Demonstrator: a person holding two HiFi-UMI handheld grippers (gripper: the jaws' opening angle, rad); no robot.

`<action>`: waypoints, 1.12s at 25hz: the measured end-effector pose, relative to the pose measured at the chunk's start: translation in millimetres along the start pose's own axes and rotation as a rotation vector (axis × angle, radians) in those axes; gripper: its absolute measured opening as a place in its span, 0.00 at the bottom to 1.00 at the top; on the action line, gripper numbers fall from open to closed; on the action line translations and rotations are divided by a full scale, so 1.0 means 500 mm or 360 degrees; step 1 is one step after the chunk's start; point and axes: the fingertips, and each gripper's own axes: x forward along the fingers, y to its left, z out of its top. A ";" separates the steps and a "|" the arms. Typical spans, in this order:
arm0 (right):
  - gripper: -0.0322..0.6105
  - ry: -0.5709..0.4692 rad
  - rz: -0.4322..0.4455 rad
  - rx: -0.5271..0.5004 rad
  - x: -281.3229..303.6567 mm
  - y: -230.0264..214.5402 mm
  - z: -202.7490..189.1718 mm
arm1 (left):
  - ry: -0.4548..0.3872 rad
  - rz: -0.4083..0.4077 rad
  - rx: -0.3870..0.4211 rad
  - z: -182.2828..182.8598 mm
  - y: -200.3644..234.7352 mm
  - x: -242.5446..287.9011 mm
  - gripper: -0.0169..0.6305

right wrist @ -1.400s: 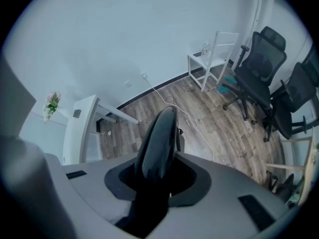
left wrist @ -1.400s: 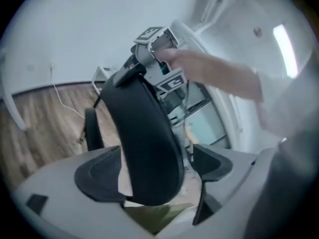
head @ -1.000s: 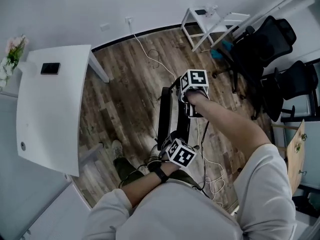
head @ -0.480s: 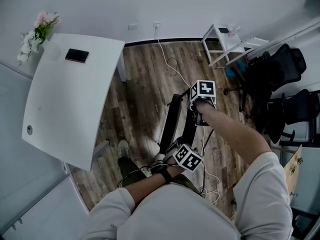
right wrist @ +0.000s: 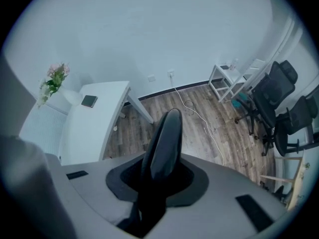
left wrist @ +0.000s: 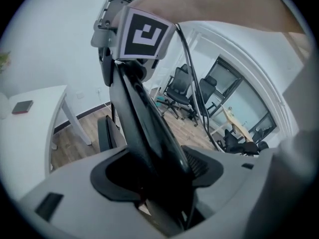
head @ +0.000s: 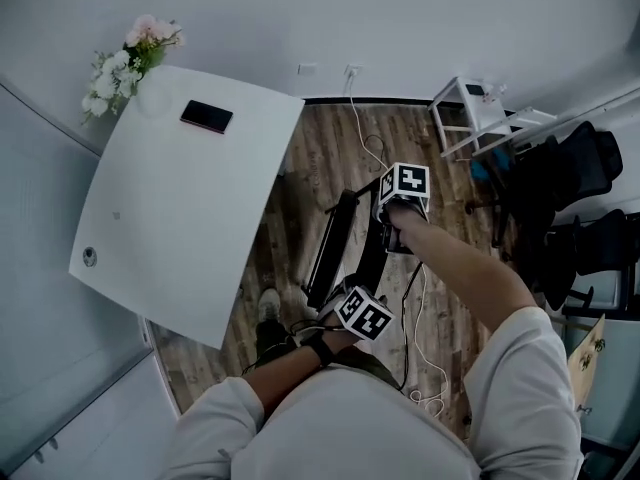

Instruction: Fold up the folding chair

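The black folding chair (head: 338, 236) hangs folded flat and upright over the wood floor, held from above between my two grippers. My right gripper (head: 398, 211) is at its far top end, jaws shut on a rounded black edge (right wrist: 167, 138). My left gripper (head: 345, 303) is at the near end. Its jaws are closing, with the chair's black frame (left wrist: 144, 118) wedged between the pads. The left gripper view also shows the right gripper's marker cube (left wrist: 142, 34) above the chair. The chair's legs are hidden below.
A white table (head: 180, 208) with a dark phone (head: 206, 117) and flowers (head: 125, 68) stands just left of the chair. Black office chairs (head: 560, 178) and a white stand (head: 480, 113) are at the right. A white cable (head: 415, 298) trails on the floor. A person's shoe (head: 268, 308) is near the chair.
Both grippers have carried the folded chair across the floor toward the white table, which now sits much closer on the left. The office chairs have slid toward the right edge.
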 end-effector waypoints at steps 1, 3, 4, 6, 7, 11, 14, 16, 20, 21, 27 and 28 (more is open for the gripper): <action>0.20 0.0001 0.0006 -0.0005 0.005 0.027 0.006 | -0.0001 0.0001 -0.0009 -0.006 0.022 -0.015 0.46; 0.20 0.0004 0.0015 -0.0010 0.016 0.078 0.019 | -0.0004 0.0003 -0.0027 -0.017 0.067 -0.043 0.46; 0.20 0.0007 0.0020 -0.0011 0.022 0.102 0.025 | -0.0008 0.0005 -0.0036 -0.022 0.089 -0.056 0.46; 0.20 0.0013 0.0029 -0.0016 0.034 0.149 0.038 | -0.0018 0.0008 -0.0056 -0.032 0.133 -0.080 0.46; 0.20 0.0016 0.0032 -0.0021 0.040 0.172 0.045 | -0.0022 0.0010 -0.0066 -0.036 0.153 -0.092 0.46; 0.21 0.0024 0.0039 -0.0056 0.060 0.260 0.068 | -0.0038 0.0025 -0.0104 -0.053 0.230 -0.135 0.45; 0.21 0.0026 0.0039 -0.0081 0.072 0.315 0.085 | -0.0047 0.0029 -0.0122 -0.063 0.277 -0.162 0.44; 0.22 0.0032 0.0036 -0.0098 0.080 0.346 0.094 | -0.0049 0.0029 -0.0132 -0.070 0.305 -0.178 0.43; 0.23 0.0044 0.0033 -0.0125 0.091 0.399 0.107 | -0.0061 0.0024 -0.0155 -0.081 0.351 -0.205 0.43; 0.23 0.0044 0.0034 -0.0126 0.093 0.410 0.111 | -0.0064 0.0021 -0.0158 -0.083 0.362 -0.212 0.43; 0.25 0.0054 0.0030 -0.0086 0.108 0.456 0.141 | -0.0073 0.0014 -0.0142 -0.089 0.439 -0.253 0.38; 0.26 0.0059 0.0026 -0.0090 0.109 0.464 0.143 | -0.0073 0.0011 -0.0141 -0.090 0.445 -0.258 0.38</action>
